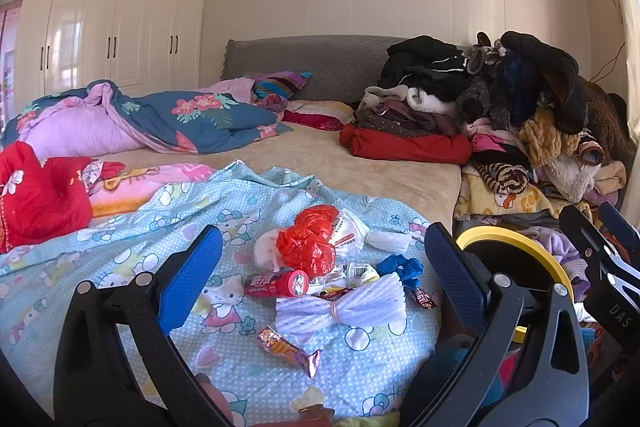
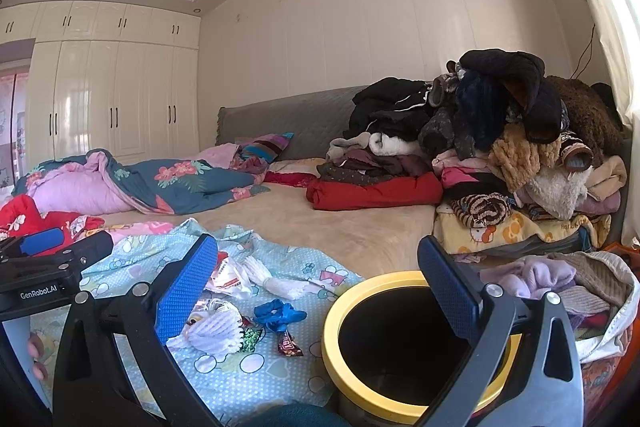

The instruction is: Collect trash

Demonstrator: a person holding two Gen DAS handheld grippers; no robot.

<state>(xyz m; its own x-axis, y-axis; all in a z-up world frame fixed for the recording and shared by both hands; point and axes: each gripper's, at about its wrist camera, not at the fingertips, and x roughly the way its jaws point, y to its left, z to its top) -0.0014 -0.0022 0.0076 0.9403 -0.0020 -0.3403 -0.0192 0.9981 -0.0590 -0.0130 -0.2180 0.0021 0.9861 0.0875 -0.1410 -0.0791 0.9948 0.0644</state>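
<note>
Left gripper (image 1: 322, 281) spread wide, empty, above a litter pile on the light-blue Hello Kitty sheet (image 1: 120, 251): crumpled red plastic bag (image 1: 308, 241), red tube (image 1: 276, 283), white foam net sleeve (image 1: 340, 307), blue wrapper (image 1: 400, 267), snack wrapper (image 1: 288, 349). Right gripper (image 2: 318, 291) also gaping, holding nothing, over the yellow-rimmed bin (image 2: 340, 311) just beside the bed edge. Heaped clothes (image 2: 500, 131) farther back on the right.
</note>
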